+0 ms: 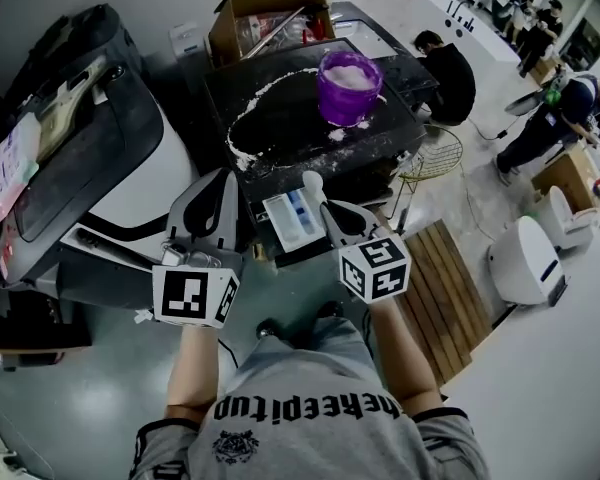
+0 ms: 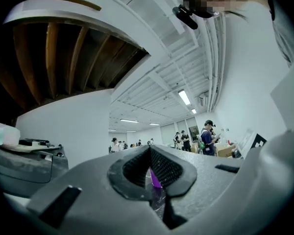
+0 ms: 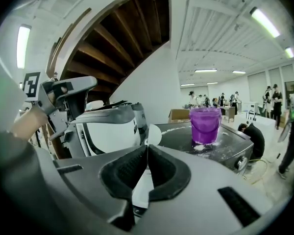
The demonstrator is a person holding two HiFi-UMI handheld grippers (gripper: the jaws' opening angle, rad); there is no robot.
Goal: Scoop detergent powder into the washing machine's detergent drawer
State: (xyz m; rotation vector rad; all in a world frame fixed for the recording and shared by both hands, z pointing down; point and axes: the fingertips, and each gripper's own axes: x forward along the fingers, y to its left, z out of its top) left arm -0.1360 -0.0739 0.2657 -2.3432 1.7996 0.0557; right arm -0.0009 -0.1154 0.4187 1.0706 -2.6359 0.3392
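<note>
Standing on the dark top [image 1: 290,133] of a washing machine, a purple bucket [image 1: 349,88] [image 3: 205,124] holds white detergent powder. Spilled powder [image 1: 242,154] trails across that top and rings the bucket's base. Below the near edge, the detergent drawer [image 1: 292,218] is pulled out, with a blue compartment showing. It lies between the two tongs.

The right tongs [image 1: 326,208] [image 3: 146,149] are clenched on the handle of a white scoop [image 1: 312,184] [image 3: 154,135]. The scoop's bowl points up, just beside the drawer and well short of the bucket. In the right gripper view the bowl covers part of the machine's near corner.

The left tongs [image 1: 222,180] [image 2: 149,152] are pressed together on nothing. A sliver of purple shows through their gap.

A second, white-and-grey washing machine [image 1: 130,158] stands to the left. A cardboard box [image 1: 265,16] sits behind the bucket and a wooden pallet [image 1: 448,293] lies to the right. A crouching person [image 1: 450,73] is beside the machine.

The floor [image 1: 100,408] is grey and glossy. The white ceiling carries strip lights [image 3: 264,21].
</note>
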